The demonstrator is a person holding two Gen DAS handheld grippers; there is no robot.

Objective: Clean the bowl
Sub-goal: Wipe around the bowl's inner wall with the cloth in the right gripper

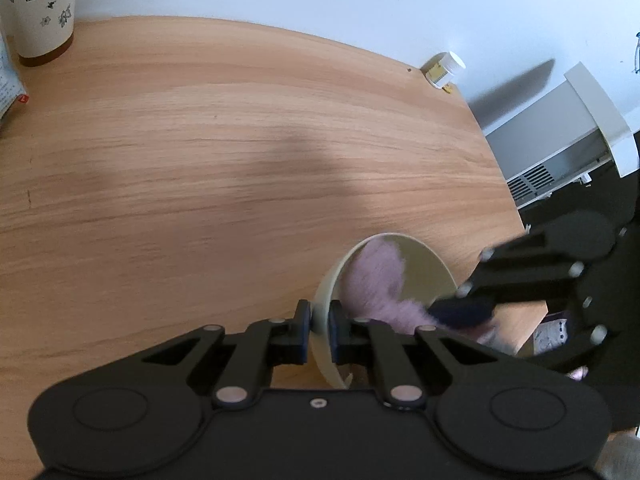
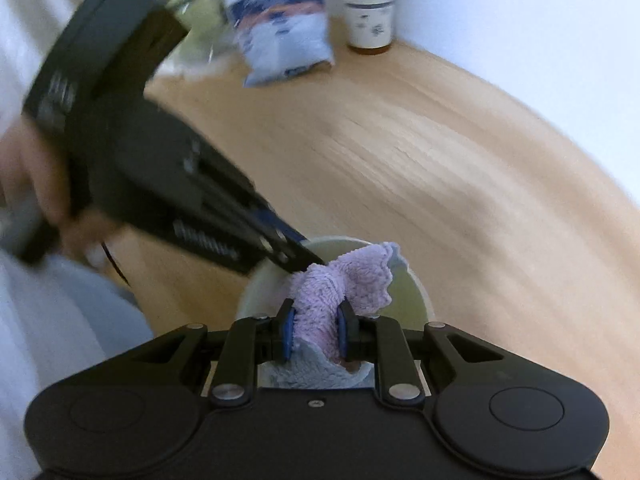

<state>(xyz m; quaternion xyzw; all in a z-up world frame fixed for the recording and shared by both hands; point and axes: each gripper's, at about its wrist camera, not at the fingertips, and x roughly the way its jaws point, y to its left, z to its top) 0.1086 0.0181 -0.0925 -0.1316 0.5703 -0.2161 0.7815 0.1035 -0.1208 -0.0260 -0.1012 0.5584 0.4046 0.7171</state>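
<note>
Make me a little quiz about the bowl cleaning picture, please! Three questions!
1. True or false: the left gripper pinches the rim of the bowl.
2. What does the right gripper hold? A) a sponge B) a purple cloth C) a spoon
3. Fill in: the paper cup with flowers stands on the wooden ____.

Key:
1. True: one pad sits outside the wall, one inside.
2. B: the purple cloth is squeezed between its pads and reaches into the bowl.
3. Table.
</note>
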